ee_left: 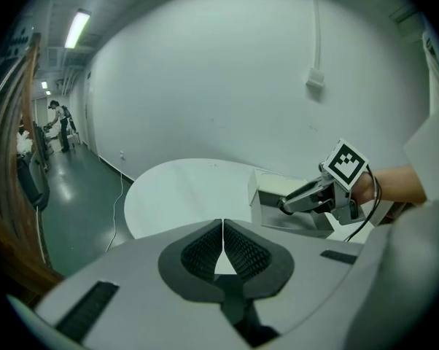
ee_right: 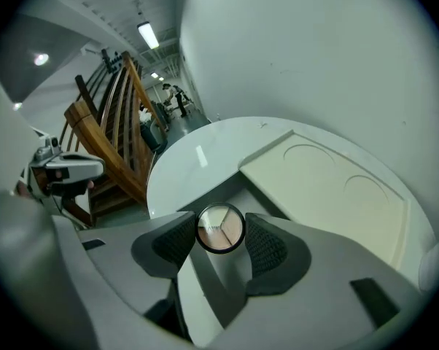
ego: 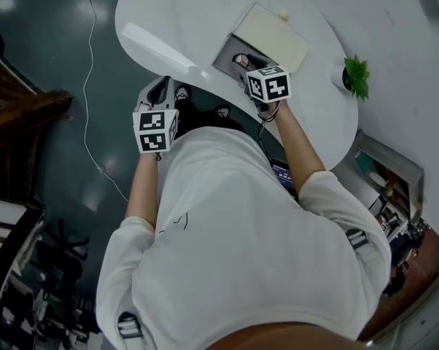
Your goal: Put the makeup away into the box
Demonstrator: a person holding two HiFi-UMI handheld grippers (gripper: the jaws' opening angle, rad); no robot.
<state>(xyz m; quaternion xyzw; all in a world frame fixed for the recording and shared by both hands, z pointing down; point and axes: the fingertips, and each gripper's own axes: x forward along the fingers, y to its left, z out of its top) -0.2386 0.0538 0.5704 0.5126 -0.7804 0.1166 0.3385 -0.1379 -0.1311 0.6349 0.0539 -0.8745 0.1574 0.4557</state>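
A round makeup compact [ee_right: 220, 228] with a black rim and pinkish powder sits between the pads of my right gripper [ee_right: 221, 240], which is shut on it. In the head view that gripper [ego: 243, 63] hangs over the grey inside of the open box [ego: 227, 52], whose cream lid [ego: 272, 38] stands open behind. The left gripper view shows the box [ee_left: 269, 197] with the right gripper [ee_left: 307, 197] reaching into it. My left gripper [ee_left: 222, 233] is shut with nothing in it and is held off the white table's [ego: 176, 20] near edge [ego: 161, 87].
A small potted plant [ego: 356, 76] stands on the table's right end. A thin cable [ego: 89, 71] trails over the dark floor to the left. A wooden stair rail [ee_right: 114, 126] rises to the left. Shelves with bottles [ego: 387, 177] stand at the right.
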